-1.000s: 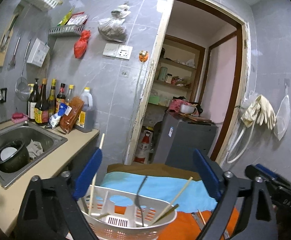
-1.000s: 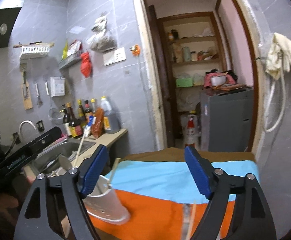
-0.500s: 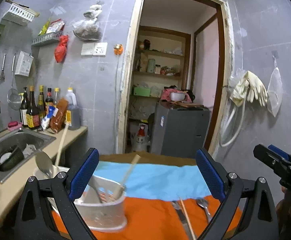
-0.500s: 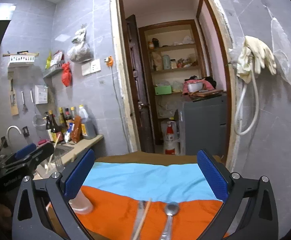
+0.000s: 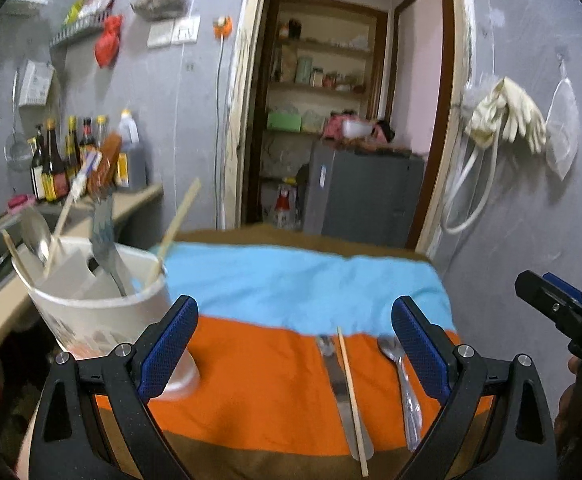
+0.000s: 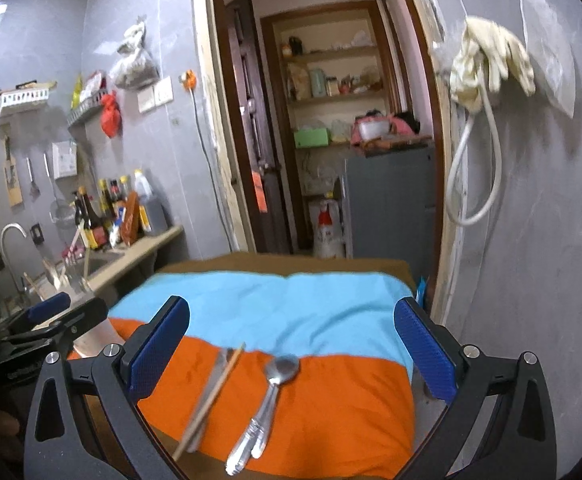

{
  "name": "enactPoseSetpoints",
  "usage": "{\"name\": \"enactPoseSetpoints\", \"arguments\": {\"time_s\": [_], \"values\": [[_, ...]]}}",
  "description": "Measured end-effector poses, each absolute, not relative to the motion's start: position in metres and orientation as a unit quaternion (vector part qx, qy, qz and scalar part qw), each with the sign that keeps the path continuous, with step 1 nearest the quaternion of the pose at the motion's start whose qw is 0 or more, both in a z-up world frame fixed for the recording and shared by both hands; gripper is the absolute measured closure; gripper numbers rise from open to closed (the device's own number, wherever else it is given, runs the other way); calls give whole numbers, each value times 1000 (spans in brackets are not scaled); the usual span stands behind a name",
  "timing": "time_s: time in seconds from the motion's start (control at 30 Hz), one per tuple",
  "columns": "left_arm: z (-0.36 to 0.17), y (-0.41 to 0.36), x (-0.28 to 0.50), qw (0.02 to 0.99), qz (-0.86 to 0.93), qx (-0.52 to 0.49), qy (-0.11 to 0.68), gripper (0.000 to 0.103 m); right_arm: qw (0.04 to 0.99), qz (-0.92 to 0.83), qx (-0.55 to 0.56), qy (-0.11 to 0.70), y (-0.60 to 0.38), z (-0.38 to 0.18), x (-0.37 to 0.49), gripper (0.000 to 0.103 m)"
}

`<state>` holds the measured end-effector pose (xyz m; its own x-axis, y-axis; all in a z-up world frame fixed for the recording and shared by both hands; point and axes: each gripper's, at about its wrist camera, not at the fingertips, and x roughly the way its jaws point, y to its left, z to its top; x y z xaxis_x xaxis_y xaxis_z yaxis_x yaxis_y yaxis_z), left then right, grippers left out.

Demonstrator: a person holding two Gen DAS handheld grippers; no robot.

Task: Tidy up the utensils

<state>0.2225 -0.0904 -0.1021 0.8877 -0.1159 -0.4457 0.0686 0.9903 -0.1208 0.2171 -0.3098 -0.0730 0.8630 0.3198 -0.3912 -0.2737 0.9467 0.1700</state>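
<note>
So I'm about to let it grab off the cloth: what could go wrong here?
The knife and chopstick lie touching, so the open right gripper may catch both. The soft orange cloth could bunch under the fingertips. The holder stands close to the left gripper and might get knocked.

My table wears a cloth in blue and orange bands. To my left runs a counter with a cluster of sauce bottles against the grey tiled wall — a red bag hangs above them. Ahead, an open doorway shows wooden shelves and a grey cabinet. Pale rubber gloves and a white hose hang on the right wall.
</note>
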Motion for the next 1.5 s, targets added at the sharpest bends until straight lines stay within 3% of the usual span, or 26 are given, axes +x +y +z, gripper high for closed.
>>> {"name": "enactPoseSetpoints", "arguments": {"time_s": [0.13,0.5,0.67,1.0,1.07,1.27,1.5], "values": [[-125,-97,236,961,-48,-48,268,8,953,164,63,248,-314,-94,230,2],[-171,-113,275,927,-98,-40,359,12,909,208,73,353,-305,-148,267,42],[-188,-122,291,905,-116,-33,409,28,892,220,73,388,-302,-163,276,50],[-200,-126,300,887,-123,-21,444,56,878,228,77,414,-303,-175,280,52],[-201,-122,301,885,-128,-31,447,67,875,231,77,418,-301,-176,282,52],[-200,-116,302,879,-134,-60,454,87,867,240,72,431,-291,-179,287,57],[-200,-103,303,873,-119,-94,465,98,857,243,72,448,-284,-184,297,65]]}}
